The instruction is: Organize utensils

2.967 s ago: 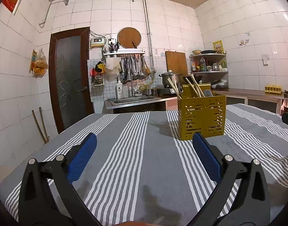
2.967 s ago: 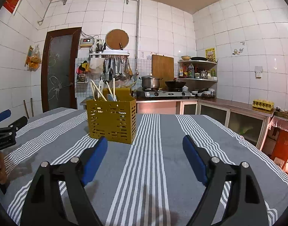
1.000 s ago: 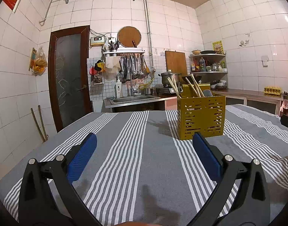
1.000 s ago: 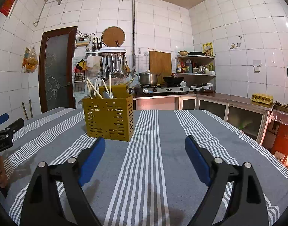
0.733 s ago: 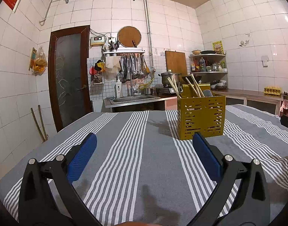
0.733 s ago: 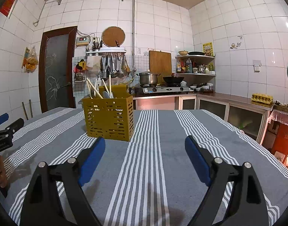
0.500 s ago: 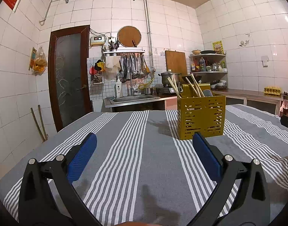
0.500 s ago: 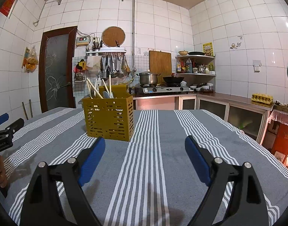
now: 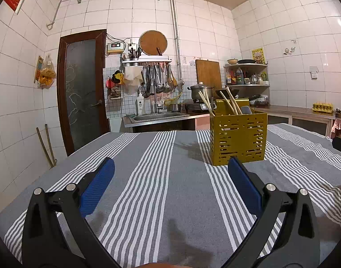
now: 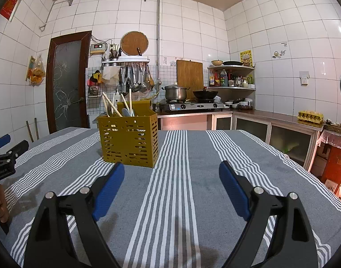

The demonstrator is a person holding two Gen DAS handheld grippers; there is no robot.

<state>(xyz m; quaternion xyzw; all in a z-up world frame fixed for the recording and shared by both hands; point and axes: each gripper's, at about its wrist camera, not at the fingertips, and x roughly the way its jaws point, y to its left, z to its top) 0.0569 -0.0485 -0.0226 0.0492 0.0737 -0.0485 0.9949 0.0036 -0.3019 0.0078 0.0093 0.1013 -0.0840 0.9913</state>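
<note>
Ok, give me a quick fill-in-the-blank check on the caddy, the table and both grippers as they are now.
1. The yellow utensil caddy stands on a grey and white ____ tablecloth.
2. The chopsticks stand ____ the caddy.
3. The left gripper is ____ and holds nothing.
4. The right gripper holds ____.

Missing words: striped; inside; open; nothing

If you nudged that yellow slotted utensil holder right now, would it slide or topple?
The yellow slotted plastic utensil holder looks light and boxy, so it would probably slide. The striped grey tablecloth might bunch. The wooden chopsticks lean loosely and would likely rattle.
</note>
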